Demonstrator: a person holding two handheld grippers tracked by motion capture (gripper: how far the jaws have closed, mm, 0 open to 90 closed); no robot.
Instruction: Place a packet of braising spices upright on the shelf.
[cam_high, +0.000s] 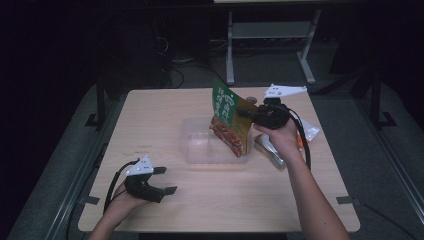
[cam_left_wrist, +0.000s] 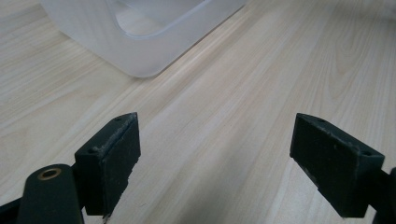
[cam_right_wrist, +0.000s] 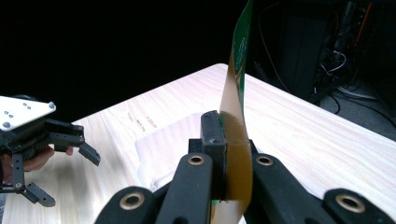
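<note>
While the right gripper (cam_high: 248, 113) clamps a green and orange snack packet (cam_high: 229, 117) by its side edge, the packet hangs tilted, its lower end down inside the clear plastic container (cam_high: 197, 145) at mid-table. Right gripper view: black jaws pressed tight on the packet's (cam_right_wrist: 236, 135) thin edge, packet seen edge-on, green top rising above the jaws, container (cam_right_wrist: 161, 142) pale just behind it. A person's right hand (cam_high: 280, 135) holds that gripper from the container's right side; grey three-cornered plate on top.

Left gripper (cam_high: 167, 180) rests low at the table's (cam_high: 150, 110) near-left part, well apart from the container, jaws spread wide, nothing between them. Left gripper view: two black pads (cam_left_wrist: 114, 161) far apart over bare wood, container corner (cam_left_wrist: 140, 51) ahead, not touching. Right gripper view also catches the left gripper (cam_right_wrist: 65, 172) at far left, jaws apart.

More wrapped packets (cam_high: 270, 150) lie on the table just right of the container, under the right hand; one white pack (cam_high: 310, 131) further right. Print on the packet too small to read.
</note>
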